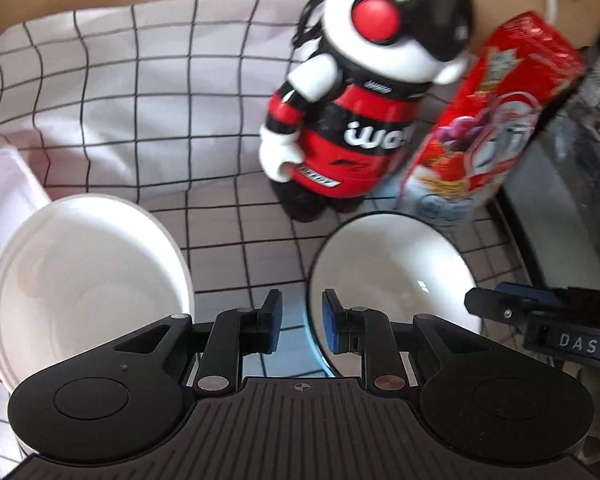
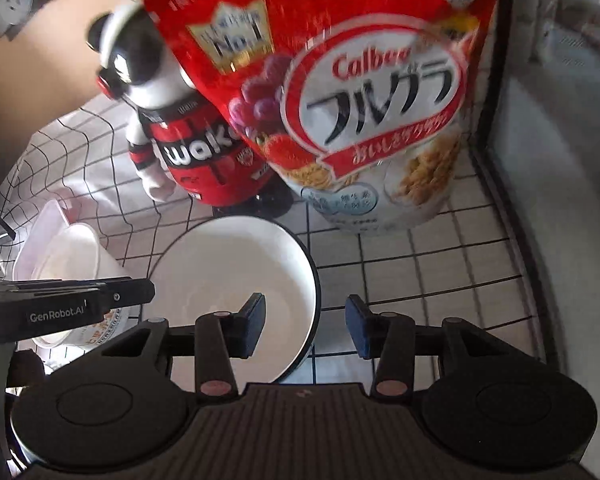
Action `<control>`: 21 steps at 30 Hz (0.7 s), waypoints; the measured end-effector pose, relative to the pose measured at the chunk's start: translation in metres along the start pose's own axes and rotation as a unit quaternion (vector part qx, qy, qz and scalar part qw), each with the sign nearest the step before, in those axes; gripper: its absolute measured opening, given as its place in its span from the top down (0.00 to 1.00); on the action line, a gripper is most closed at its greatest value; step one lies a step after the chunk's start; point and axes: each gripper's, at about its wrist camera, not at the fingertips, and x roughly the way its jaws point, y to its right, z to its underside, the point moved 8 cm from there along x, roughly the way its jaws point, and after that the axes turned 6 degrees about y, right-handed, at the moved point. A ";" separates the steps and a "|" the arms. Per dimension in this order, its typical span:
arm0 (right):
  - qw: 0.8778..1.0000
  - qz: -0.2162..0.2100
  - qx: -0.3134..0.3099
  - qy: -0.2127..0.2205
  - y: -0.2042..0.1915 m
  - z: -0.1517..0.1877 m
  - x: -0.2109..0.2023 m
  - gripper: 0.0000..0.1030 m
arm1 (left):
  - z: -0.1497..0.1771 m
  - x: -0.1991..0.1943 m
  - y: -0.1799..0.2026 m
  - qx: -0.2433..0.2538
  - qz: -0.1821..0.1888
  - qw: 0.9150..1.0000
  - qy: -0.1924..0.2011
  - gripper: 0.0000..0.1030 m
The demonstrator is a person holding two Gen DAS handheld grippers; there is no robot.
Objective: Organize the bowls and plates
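- Between my left gripper fingers I see only checked tablecloth; the jaws stand a little apart with nothing pressed between them.
- Just right of that gripper's right pad sits the black-rimmed white bowl, its near rim passing behind the pad; I cannot tell whether the pad touches it.
- Left of the same gripper lies a plain white bowl, its edge near the left finger, with a pale tray beyond it.
- Ahead stand a red-and-black toy figure and a red cereal bag, close together, leaving a narrow strip of cloth before the bowls.
- My right gripper straddles the black-rimmed bowl's right rim: left pad over the bowl's inside, right pad outside over the cloth, not clamped.
- Further right the cloth ends at a dark edge; open squares lie between it and the bowl.
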 end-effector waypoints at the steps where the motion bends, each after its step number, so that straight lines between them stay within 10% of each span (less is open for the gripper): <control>1: 1.000 -0.007 0.005 -0.011 0.001 0.002 0.009 0.57 | 0.000 0.003 -0.001 0.000 0.000 1.000 -0.003 0.77; 21: 0.995 -0.043 0.012 -0.085 -0.003 0.020 0.071 0.69 | 0.018 0.067 0.013 0.007 -0.002 0.998 -0.070 0.79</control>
